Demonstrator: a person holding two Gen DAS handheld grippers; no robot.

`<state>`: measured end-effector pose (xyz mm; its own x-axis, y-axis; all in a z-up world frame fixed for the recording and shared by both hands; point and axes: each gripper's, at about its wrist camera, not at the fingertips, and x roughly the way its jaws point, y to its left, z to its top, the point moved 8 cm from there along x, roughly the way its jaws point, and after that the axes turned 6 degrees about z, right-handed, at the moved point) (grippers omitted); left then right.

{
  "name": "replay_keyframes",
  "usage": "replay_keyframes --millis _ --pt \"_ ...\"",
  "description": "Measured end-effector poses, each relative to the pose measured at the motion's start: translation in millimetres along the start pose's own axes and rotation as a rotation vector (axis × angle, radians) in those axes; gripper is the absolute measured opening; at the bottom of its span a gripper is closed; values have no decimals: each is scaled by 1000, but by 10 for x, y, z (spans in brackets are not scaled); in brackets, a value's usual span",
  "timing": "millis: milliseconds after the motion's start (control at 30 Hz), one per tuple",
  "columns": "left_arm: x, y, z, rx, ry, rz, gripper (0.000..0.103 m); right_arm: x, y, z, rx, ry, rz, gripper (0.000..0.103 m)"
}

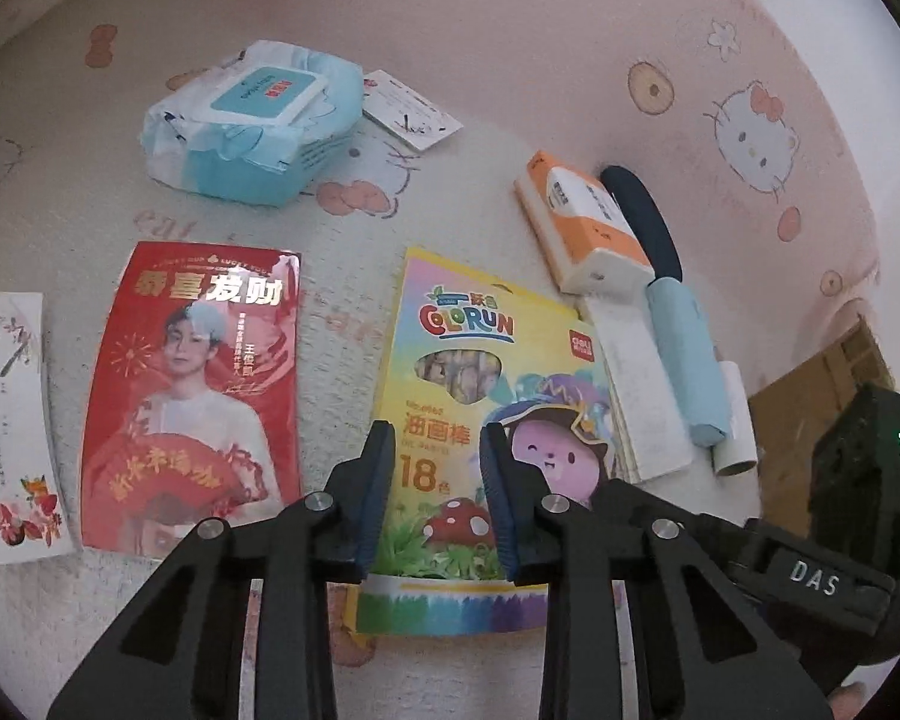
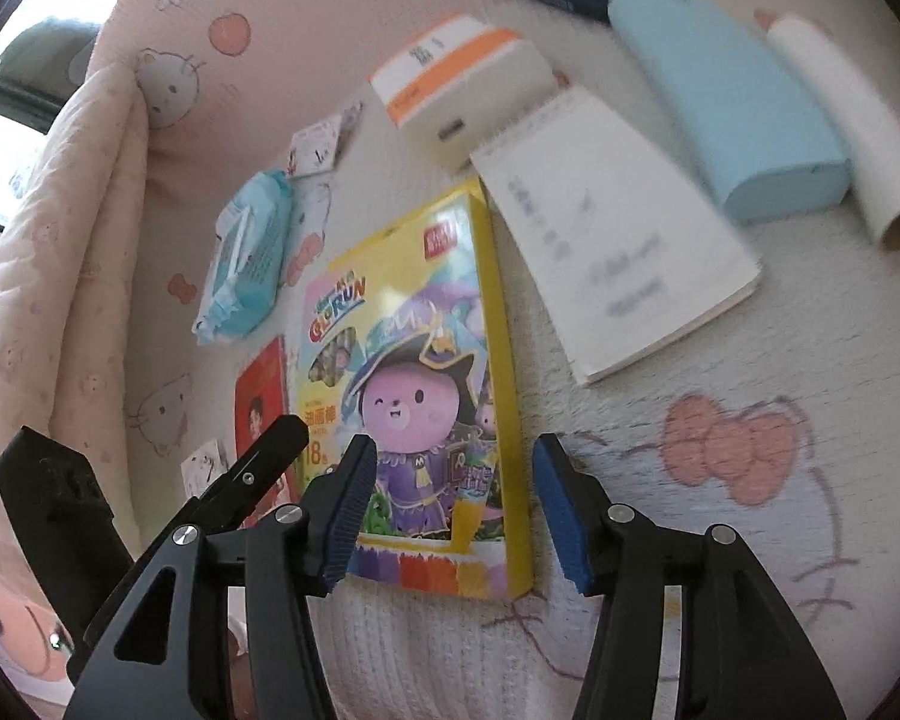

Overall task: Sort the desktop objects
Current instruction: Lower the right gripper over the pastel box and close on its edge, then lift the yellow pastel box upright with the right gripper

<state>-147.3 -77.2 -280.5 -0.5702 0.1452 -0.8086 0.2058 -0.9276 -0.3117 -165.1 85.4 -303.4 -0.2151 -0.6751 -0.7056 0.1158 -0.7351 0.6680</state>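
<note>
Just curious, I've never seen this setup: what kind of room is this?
Probably a bedroom at home: things lie on a soft pink cartoon-cat blanket, with a wipes pack and a crayon box spread on it, not a desk.

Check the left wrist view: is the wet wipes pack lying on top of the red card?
No, the wet wipes pack lies apart from the red card, with bare blanket between them.
</note>
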Motion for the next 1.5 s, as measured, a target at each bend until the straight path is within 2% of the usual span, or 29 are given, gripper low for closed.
replay_keyframes --millis 333,367,467,700,900,1000,1067,1100,1333,1500 --pt "-4 -29 -18 15 32 -1 35 -5 -22 -13 7 -8 30 54" --pt "-1 -34 -10 19 32 -4 36 -14 -20 -20 4 -9 27 54" --pt "30 -36 43 22 35 -5 50 -31 -13 -36 -5 -9 19 54" --pt "310 -8 267 -32 101 -51 51 -1 36 51 -42 -16 -9 54" --pt "438 -13 241 8 148 -57 53 94 32 174 -36 -23 -6 56" --pt "395 -20 172 1 170 -30 52 110 55 159 -72 -13 -38 55" --pt "350 -10 100 4 173 -8 52 111 70 131 -107 -2 -91 43" --pt "318 -2 48 8 172 4 50 104 70 100 -126 8 -117 40" --pt "95 16 -313 38 176 -30 49 -63 -12 -249 -116 44 -115 38" --pt "27 0 -417 76 145 -44 50 -138 -48 -399 -126 41 -106 38"
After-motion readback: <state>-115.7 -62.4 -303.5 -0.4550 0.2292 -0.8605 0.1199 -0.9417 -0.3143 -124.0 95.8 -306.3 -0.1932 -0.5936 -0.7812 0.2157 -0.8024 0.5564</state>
